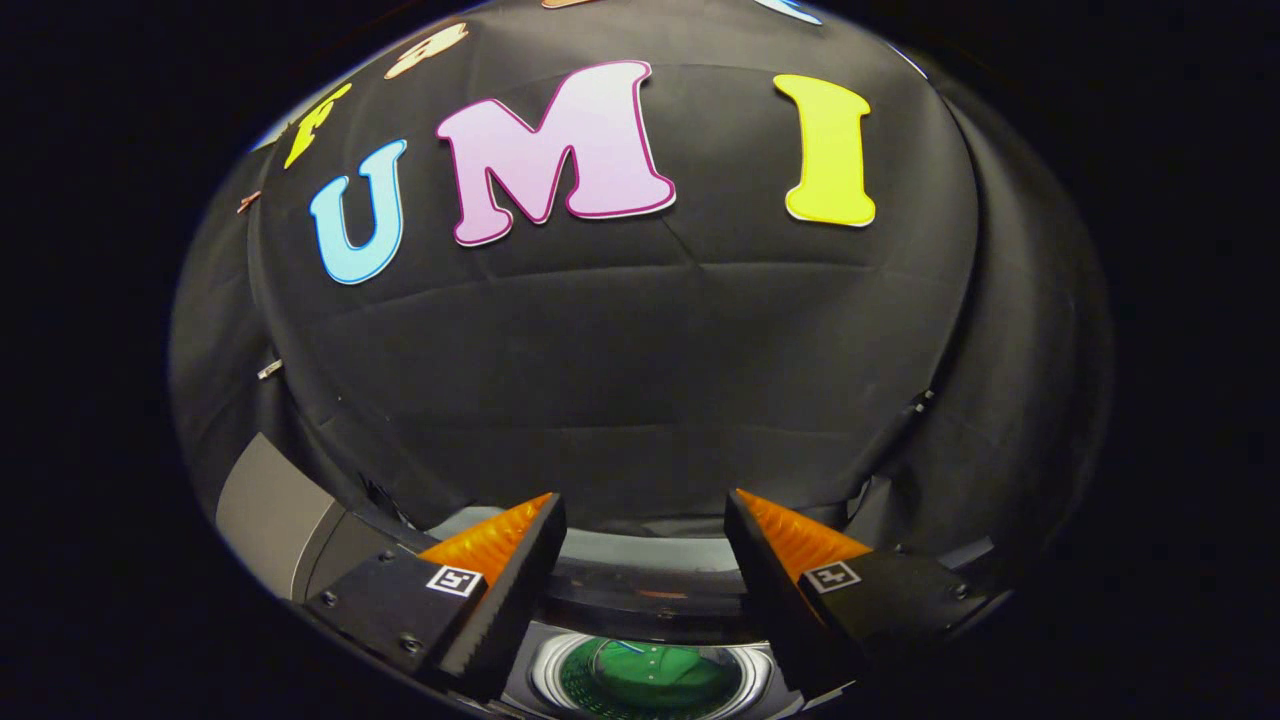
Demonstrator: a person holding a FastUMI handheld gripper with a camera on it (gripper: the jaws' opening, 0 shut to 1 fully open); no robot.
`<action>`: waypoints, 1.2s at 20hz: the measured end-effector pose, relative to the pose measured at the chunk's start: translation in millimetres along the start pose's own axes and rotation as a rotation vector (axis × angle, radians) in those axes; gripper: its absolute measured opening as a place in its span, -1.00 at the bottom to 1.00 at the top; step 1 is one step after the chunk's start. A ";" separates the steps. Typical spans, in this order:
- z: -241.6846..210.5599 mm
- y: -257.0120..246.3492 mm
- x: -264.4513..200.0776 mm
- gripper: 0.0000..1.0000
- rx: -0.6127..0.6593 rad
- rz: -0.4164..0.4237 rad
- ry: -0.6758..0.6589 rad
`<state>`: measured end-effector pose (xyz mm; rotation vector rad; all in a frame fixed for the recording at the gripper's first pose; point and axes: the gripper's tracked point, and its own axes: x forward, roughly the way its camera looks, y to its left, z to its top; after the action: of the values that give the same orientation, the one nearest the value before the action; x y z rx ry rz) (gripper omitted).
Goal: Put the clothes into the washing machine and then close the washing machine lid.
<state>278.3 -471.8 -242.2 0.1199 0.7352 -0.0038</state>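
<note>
My gripper (645, 520) stands open, with nothing between its two fingers (500, 575). Below and between the fingers I look down into the washing machine's round drum opening (650, 672), ringed by a pale rim. Something green lies inside the drum; I cannot tell whether it is cloth or a reflection. Just beyond the opening rises the machine's dark lid (640, 590), standing up at the back. The clothes cannot be made out apart from that green patch.
The black cloth wall (620, 350) of the booth hangs close behind the machine. A grey boxy surface (275, 515) sits off to the left of the left finger.
</note>
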 end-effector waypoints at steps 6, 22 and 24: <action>-2.1 -1.7 -8.7 1.00 -0.014 -0.074 -0.028; -18.3 5.7 -33.7 1.00 -0.030 -0.152 -0.057; -25.8 5.0 -40.7 1.00 -0.031 -0.152 -0.053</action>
<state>231.1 -465.6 -233.4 0.0336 0.6901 -0.1401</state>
